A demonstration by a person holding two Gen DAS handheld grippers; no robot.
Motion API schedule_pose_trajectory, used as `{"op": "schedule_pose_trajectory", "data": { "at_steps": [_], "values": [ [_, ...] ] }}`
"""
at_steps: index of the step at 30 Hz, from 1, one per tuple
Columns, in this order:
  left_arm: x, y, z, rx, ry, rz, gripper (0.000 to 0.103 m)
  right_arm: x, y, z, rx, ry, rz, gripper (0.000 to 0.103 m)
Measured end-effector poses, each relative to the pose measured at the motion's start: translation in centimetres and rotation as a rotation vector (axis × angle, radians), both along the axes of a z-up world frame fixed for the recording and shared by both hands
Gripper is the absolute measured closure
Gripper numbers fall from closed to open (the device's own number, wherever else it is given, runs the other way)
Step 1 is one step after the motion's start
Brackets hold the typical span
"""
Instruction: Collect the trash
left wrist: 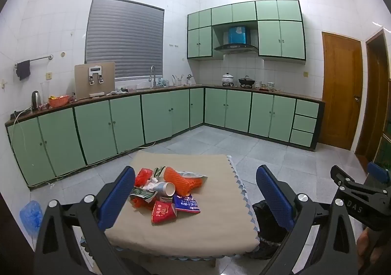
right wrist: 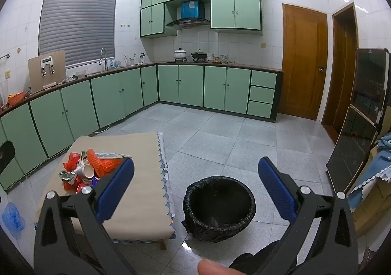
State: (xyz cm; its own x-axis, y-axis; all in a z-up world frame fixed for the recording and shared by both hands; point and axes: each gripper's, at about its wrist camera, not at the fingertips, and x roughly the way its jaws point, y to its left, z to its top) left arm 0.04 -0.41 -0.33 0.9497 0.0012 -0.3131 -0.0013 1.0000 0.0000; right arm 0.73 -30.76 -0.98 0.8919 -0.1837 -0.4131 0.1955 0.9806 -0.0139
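The trash pile sits a little left of centre on the small cloth-covered table, at about twelve o'clock from the left gripper and ten o'clock from the right gripper. It looks light and mostly soft: crinkled foil and plastic wrappers, an orange foam net sleeve and a paper cup lying on its side with its mouth toward the camera. The wrappers would likely crumple and slide under the pads, so a pinch across a bunched fold seems safest; the cup is thin and would crush, and is best taken across its body near the rim. Both grippers hover above the scene, tilted a little downward, jaws spread fully apart with nothing between them. The black-lined bin stands on the floor just beside the table's right edge, at twelve o'clock between the right gripper's fingers. No piece has been lifted yet.
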Motion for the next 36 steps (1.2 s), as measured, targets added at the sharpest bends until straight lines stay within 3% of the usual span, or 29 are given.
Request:
{"op": "schedule_pose_trajectory", "data": {
  "at_steps": [36],
  "values": [
    [0.2,0.3,-0.6,-0.004,0.015,-0.006,0.006,-0.4,0.2,0.0,0.000,-0.006,0.000,0.005]
  ]
}}
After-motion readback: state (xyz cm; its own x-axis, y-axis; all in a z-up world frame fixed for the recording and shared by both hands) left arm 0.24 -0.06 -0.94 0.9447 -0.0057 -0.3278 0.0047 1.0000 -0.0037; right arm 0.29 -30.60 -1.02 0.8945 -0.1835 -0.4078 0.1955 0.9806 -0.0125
